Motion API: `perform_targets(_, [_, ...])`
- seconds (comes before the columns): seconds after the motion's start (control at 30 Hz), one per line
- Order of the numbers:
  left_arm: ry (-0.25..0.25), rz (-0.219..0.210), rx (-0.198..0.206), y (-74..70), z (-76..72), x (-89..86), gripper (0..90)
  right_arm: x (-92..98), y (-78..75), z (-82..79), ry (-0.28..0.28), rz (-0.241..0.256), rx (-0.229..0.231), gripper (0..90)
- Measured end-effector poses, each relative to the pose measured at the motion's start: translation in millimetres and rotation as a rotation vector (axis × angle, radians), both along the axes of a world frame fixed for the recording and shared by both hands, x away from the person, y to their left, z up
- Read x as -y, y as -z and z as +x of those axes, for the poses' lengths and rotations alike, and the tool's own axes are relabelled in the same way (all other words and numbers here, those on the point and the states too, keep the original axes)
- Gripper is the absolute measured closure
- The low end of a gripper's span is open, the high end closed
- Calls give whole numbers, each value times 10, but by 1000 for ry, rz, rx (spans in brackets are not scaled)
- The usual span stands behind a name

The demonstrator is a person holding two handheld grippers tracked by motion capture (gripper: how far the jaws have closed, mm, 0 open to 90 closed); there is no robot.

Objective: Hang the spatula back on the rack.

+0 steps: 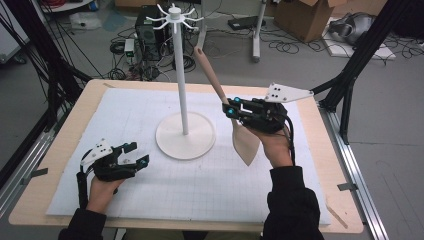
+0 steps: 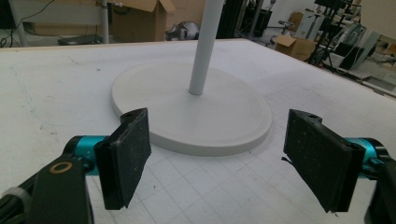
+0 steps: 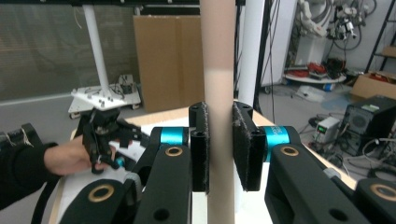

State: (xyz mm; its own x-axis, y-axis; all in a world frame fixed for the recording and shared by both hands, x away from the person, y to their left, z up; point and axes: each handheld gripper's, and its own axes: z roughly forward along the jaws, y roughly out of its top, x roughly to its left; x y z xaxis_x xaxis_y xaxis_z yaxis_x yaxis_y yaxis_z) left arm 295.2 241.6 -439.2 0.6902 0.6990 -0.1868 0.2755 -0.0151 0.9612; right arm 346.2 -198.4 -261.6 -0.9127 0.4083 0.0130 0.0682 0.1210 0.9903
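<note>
A: Item one, largest?
B: Surface (image 1: 60, 150), wooden, under a white gridded mat (image 1: 125, 125).
A: Next?
B: White stand (image 1: 183, 75), round base on the mat's middle, pole upright, hooks at the top.
A: Then?
B: Wooden spatula (image 1: 245, 142), lifted off the mat just right of the stand's base, blade down, handle slanting up toward the pole.
A: The tools?
B: Right hand-held gripper (image 1: 231, 109), jaws clenched on the spatula's handle. Left hand-held gripper (image 1: 136, 154), released, jaws wide apart, low over the mat near the base's left, holding nothing.
</note>
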Motion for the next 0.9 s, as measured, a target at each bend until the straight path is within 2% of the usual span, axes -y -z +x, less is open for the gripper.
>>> perform_targets(0.1, [-1,-3,-1,0,-1,-3,232,-22,-60,48,1,10,10,787])
perform_targets(0.27, [-3,-6,-2,2,-11,-6,232,-9,-135,127,7,59,15,787])
perform_targets(0.47, [-7,-9,-3,2,-19,-23,232,-22,-196,224,6,58,5,787])
perform_targets(0.9, [-1,-5,-4,7,-9,-26,232,-79,-183,338,1,57,-21,787])
